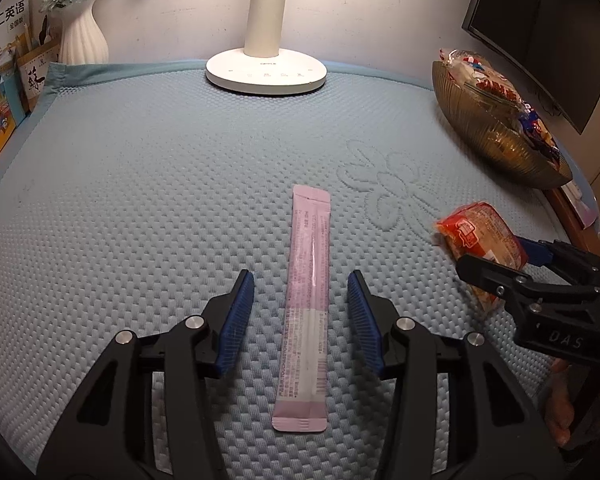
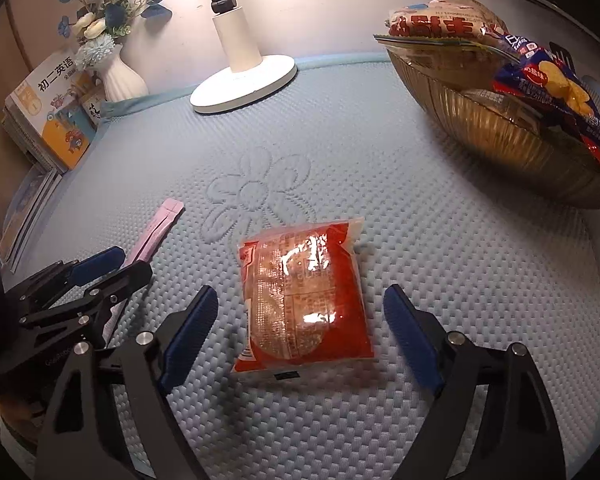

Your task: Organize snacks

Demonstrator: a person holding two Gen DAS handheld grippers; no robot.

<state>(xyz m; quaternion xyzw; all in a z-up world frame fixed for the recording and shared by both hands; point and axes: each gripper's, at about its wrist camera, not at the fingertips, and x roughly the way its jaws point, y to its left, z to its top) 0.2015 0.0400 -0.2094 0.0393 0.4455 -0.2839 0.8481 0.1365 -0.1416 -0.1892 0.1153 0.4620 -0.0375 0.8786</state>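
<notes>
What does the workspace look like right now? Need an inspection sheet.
Surface: blue quilted mat, flat.
Job's things: pink stick packet and red snack bag lying on the mat; brown bowl already holding snack bags.
Clutter: nothing seen.
Grippers: left tongs open astride the pink packet; right tongs open astride the red bag; neither gripping.
Cables: nothing seen.
Surroundings: lamp, vase, books, monitor.

One pink stick sachet (image 1: 306, 304), one red snack packet (image 2: 304, 300) on the mat. One bowl (image 2: 500, 136), one lamp (image 1: 266, 68), one vase (image 1: 82, 38)
</notes>
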